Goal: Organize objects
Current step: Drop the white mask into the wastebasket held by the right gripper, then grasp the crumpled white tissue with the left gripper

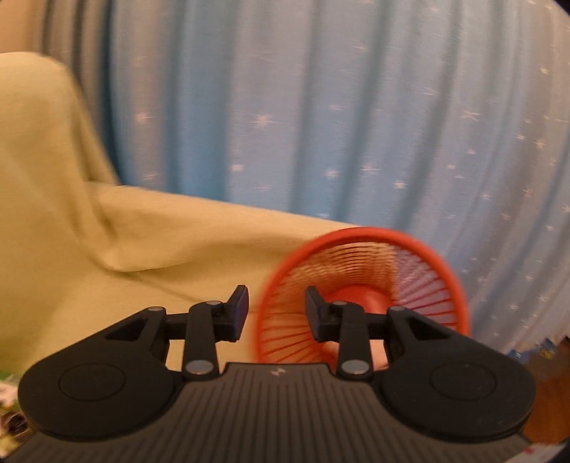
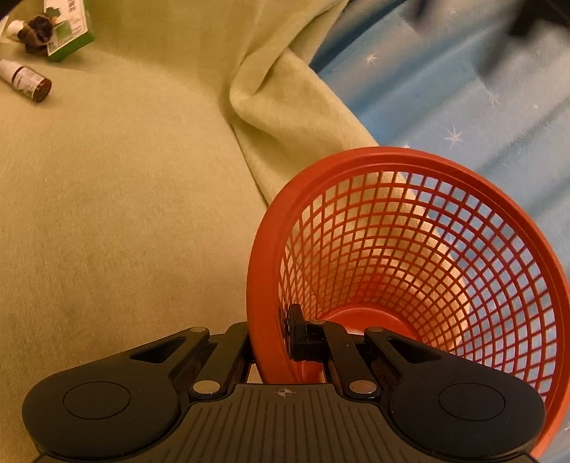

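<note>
While my right gripper (image 2: 281, 338) pinches the near rim of the red mesh basket (image 2: 420, 249), its jaws are pressed together on the plastic: one finger sits outside the rim, the other inside against the lattice wall. Held this way, the basket is tipped so that its mouth faces my camera, and I look straight down its flaring sides to the solid round bottom. It lies at the right end of the yellow-green blanket (image 2: 124, 213), just where the cloth folds and gives way to the blue star-printed curtain (image 2: 445, 107) seen through the mesh.

My left gripper (image 1: 276, 313) has its jaws parted with nothing between them; the pads touch no object. Beyond them in the left wrist view the same basket (image 1: 427, 270) appears blurred, its rim just past my right-hand fingertip, though I cannot tell whether the two touch. Behind it spreads the blanket (image 1: 107, 231), which rises over a raised hump at the left, and the curtain (image 1: 320, 107) fills the background.

Far off at the top left of the right wrist view, well apart from the basket, a small brown bottle (image 2: 26, 80) with a white label lies on its side on the blanket. Near it rests a green box (image 2: 69, 42), with a dark brown lumpy item (image 2: 35, 30) against it that I cannot identify.
</note>
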`<state>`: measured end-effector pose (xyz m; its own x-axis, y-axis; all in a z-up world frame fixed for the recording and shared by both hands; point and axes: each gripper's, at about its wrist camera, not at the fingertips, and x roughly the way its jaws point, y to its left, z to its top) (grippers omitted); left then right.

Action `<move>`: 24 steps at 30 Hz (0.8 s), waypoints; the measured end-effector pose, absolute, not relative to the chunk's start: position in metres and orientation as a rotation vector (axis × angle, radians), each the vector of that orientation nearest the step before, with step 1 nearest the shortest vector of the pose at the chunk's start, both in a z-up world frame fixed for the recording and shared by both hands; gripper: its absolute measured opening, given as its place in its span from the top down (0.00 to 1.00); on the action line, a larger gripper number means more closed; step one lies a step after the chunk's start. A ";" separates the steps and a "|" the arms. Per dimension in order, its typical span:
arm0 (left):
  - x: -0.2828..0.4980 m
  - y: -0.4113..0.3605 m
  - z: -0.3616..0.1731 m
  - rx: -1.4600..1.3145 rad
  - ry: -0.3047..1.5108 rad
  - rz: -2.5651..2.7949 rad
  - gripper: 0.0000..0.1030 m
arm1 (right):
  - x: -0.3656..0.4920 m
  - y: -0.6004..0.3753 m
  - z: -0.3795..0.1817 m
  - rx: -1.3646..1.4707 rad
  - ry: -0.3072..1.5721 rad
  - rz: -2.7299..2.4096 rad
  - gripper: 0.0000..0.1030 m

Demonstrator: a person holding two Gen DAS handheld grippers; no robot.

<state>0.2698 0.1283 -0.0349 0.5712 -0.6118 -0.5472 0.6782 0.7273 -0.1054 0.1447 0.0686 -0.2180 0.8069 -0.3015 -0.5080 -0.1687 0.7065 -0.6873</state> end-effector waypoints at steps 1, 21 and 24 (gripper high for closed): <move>0.270 0.140 -0.036 0.110 0.596 -0.728 0.72 | 0.144 0.068 -0.218 -0.796 0.647 -0.076 1.00; 0.230 0.393 -0.079 0.000 0.700 -0.087 0.62 | 0.139 0.068 -0.219 -0.794 0.652 -0.070 1.00; 0.219 0.413 -0.094 0.000 0.735 -0.024 0.60 | 0.138 0.069 -0.220 -0.804 0.654 -0.067 1.00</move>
<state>0.2189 0.4131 -0.0937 0.7414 -0.0224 -0.6707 0.0221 0.9997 -0.0090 0.1376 0.0688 -0.2203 0.8024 -0.2958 -0.5183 -0.1847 0.7028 -0.6870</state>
